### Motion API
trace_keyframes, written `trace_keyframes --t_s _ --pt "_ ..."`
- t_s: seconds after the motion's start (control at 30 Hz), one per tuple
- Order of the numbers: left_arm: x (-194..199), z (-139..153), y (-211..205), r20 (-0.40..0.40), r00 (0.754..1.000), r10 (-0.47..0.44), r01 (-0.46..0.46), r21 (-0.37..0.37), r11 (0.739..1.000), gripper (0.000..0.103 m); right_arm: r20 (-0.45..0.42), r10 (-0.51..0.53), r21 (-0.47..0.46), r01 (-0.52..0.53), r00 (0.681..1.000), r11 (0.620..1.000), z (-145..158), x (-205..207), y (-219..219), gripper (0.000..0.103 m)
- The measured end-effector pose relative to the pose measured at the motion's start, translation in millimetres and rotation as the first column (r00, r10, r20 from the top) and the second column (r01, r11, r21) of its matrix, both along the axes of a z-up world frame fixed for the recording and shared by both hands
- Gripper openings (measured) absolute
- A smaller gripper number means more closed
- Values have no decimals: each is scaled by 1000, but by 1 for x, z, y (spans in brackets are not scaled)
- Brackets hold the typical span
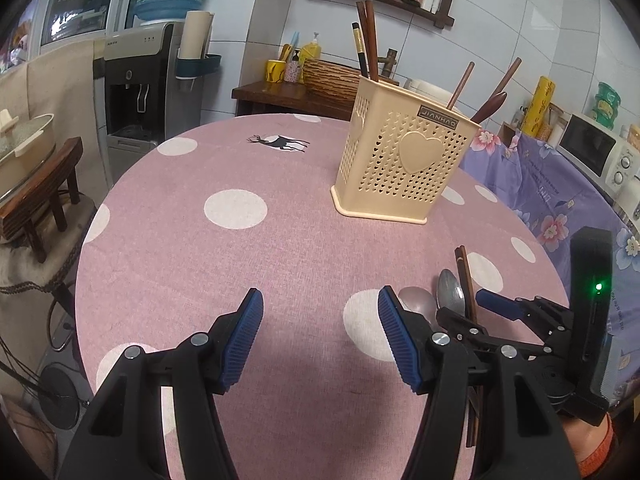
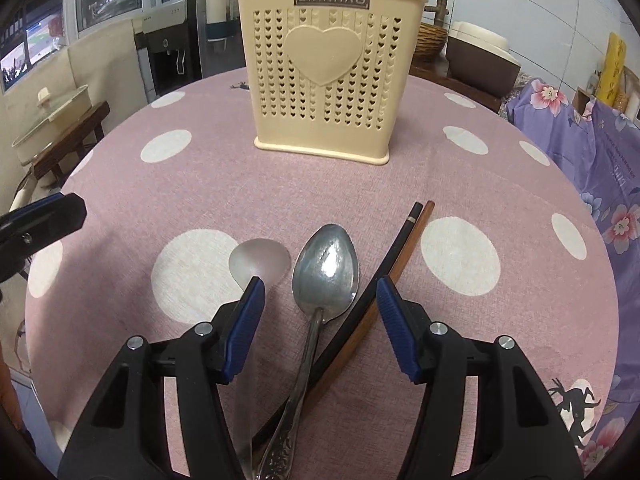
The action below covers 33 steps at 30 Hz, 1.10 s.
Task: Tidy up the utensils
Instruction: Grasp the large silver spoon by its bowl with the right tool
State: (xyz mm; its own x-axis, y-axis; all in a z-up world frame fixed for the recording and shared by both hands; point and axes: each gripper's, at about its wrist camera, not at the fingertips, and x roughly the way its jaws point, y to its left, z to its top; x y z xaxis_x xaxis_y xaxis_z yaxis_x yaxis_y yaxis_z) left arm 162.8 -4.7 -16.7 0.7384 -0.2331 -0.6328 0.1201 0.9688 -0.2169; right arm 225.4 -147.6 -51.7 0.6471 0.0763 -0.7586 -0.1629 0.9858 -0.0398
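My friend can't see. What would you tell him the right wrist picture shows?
The open right gripper hovers over a shiny metal spoon, a second, duller spoon and two chopsticks on a pink dotted tablecloth. Behind stands a cream utensil holder with heart-shaped holes.

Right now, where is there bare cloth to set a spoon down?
Free: left of the holder, over to the table edge. Crowded: under the right gripper, where spoons and chopsticks lie.
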Motion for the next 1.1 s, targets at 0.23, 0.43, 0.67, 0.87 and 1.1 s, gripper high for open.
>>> trace_keyframes --t_s 0.23,0.43,0.67,0.87,1.1 --pt "-1 -2 0 -6 1000 -6 6 -9 1000 60 -22 1 -33 -2 1000 999 -4 5 0 58" --pt "-2 -4 -2 -13 1000 -19 19 -13 1000 61 -23 13 -58 -14 1000 998 -4 14 4 58" --pt "-2 -6 -1 -22 999 -25 25 -19 1000 61 -37 52 -54 -54 998 997 -4 25 10 39" --pt "-2 -7 -4 -28 999 -32 31 -17 999 61 -38 40 -15 -41 998 999 -4 23 8 38" --pt "-1 -8 -11 -34 998 -53 53 -8 999 61 36 -23 11 22 999 1000 22 2 -24 38"
